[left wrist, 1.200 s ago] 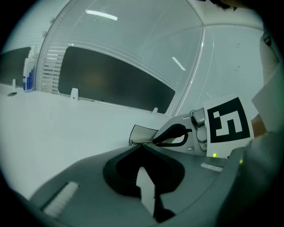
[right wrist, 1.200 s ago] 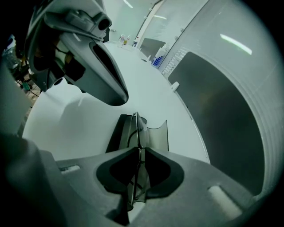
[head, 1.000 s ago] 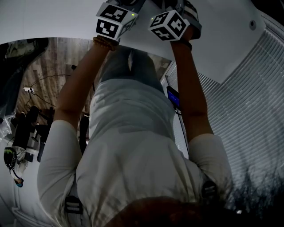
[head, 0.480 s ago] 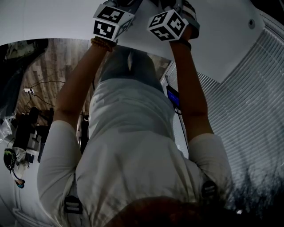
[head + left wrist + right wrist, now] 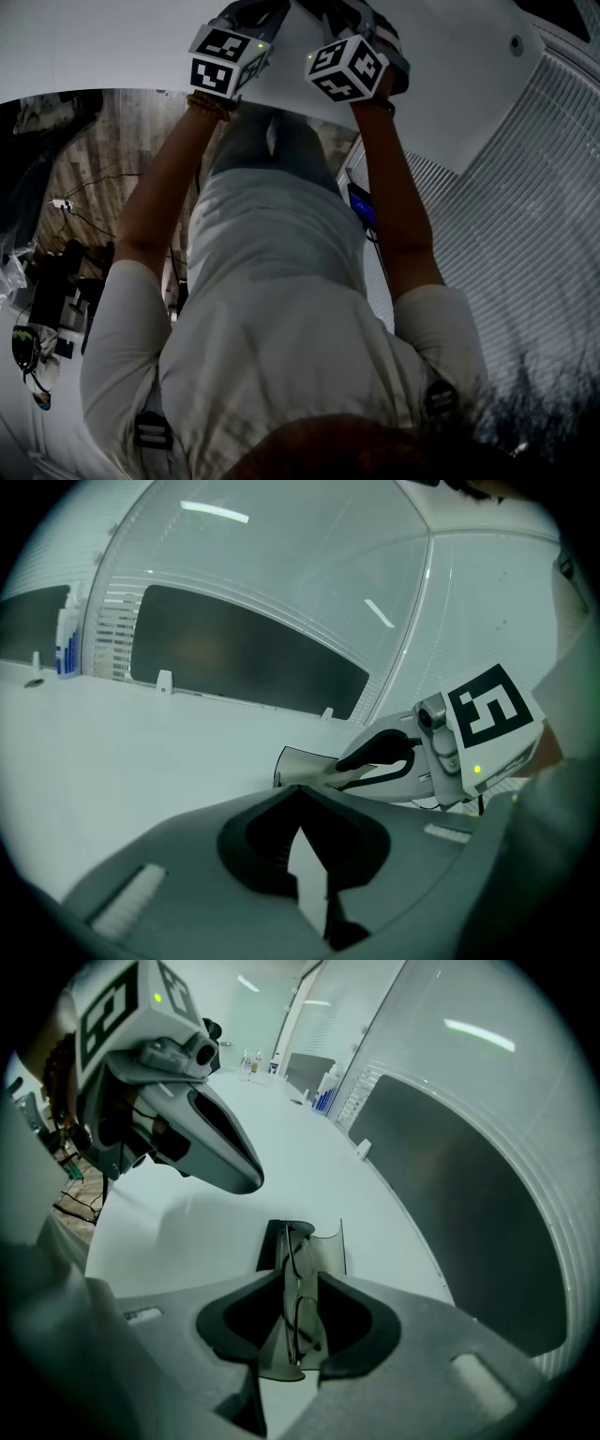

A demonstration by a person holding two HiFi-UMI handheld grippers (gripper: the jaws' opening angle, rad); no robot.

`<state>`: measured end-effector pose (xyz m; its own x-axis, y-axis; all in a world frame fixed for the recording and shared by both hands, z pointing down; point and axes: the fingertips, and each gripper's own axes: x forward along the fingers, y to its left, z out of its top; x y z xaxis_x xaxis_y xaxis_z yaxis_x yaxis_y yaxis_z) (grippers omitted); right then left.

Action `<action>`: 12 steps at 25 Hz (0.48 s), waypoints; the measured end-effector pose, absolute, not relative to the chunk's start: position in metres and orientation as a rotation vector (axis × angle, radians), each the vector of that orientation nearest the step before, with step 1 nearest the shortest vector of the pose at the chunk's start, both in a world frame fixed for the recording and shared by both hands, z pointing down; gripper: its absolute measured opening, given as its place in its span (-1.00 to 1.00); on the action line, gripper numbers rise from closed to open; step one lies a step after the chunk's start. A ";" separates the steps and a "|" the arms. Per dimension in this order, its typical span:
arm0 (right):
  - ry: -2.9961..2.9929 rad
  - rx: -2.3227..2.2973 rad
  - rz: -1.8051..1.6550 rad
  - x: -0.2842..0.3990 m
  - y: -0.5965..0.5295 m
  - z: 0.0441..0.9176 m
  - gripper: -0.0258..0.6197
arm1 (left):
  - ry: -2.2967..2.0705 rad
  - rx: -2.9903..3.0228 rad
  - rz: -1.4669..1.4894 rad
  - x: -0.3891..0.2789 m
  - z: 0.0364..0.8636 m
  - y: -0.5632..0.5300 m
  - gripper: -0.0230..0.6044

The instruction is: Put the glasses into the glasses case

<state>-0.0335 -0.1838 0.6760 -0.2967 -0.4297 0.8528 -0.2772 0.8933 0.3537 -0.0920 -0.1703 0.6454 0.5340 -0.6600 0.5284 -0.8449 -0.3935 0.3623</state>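
Since a second ago my left gripper (image 5: 228,56) and right gripper (image 5: 347,67) have drifted slightly up and to the left in the head view, staying side by side with my arms stretched out.

Only the head view takes in my white shirt (image 5: 272,309), both arms and the two marker cubes. It shows neither the fingers nor what they hold. Both gripper views look out across the broad white surface (image 5: 141,752). The left gripper view shows my left fingers drawn together at the tips with nothing between them, and my right gripper side-on just beyond. The right gripper view alone shows the glasses (image 5: 296,1288) edge-on, their thin wire frame clamped between my right fingers, one clear lens poking past the tips just above the surface.
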 end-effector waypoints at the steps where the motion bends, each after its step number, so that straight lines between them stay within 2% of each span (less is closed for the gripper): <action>1: -1.904 0.529 -0.161 -0.032 -0.183 0.672 -0.57 | -1.216 2.176 0.402 -0.092 0.642 -0.170 -0.93; 5: -1.931 0.569 -0.131 -0.026 -0.173 0.649 -0.57 | -1.218 2.189 0.398 -0.090 0.625 -0.162 -0.93; 9: -1.990 0.647 -0.070 -0.021 -0.162 0.622 -0.83 | -1.221 2.213 0.371 -0.085 0.603 -0.153 -0.93; 12: -2.061 0.732 0.018 -0.017 -0.154 0.596 -0.91 | -1.225 2.236 0.335 -0.083 0.584 -0.147 -0.93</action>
<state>-0.0170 -0.1540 0.5960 -0.4012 -0.4909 0.7733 -0.5040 0.8233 0.2611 -0.0829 -0.1469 0.5839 0.5509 -0.6923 0.4661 -0.8332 -0.4238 0.3553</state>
